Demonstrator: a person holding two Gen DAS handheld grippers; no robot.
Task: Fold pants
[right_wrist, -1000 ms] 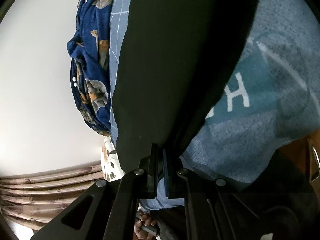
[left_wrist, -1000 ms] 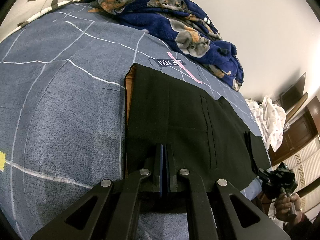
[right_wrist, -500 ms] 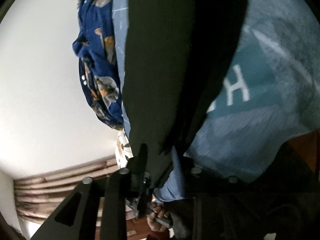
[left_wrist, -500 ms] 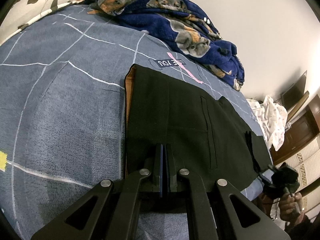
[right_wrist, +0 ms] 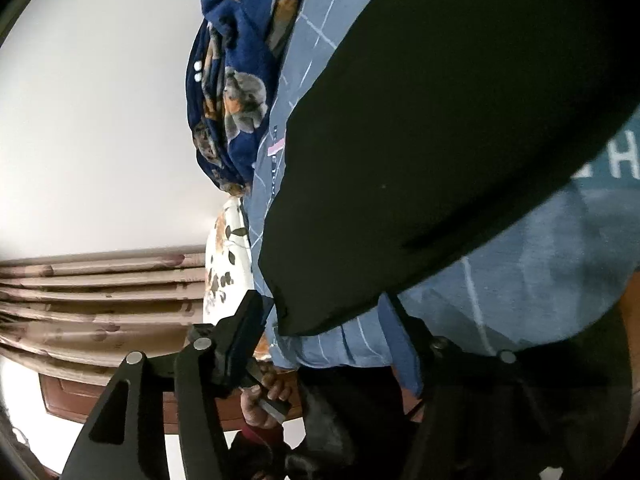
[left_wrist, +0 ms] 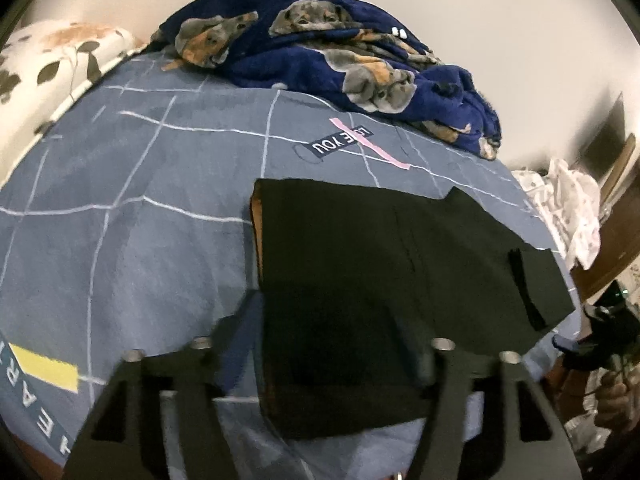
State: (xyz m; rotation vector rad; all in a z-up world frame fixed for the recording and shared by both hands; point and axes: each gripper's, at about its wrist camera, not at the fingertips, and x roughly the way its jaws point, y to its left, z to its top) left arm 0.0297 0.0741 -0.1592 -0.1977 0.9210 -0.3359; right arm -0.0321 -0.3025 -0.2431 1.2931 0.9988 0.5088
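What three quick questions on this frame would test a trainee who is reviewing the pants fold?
1. What colour are the pants on the bedsheet?
2. True or false: the left gripper is clamped on the pants.
3. Which lies at the far edge of the bed: A) dog-print blanket, B) a laptop, C) a basket?

Key: 1. Black. 2. False: its jaws are opening, the pants lying free between them. 3. A.
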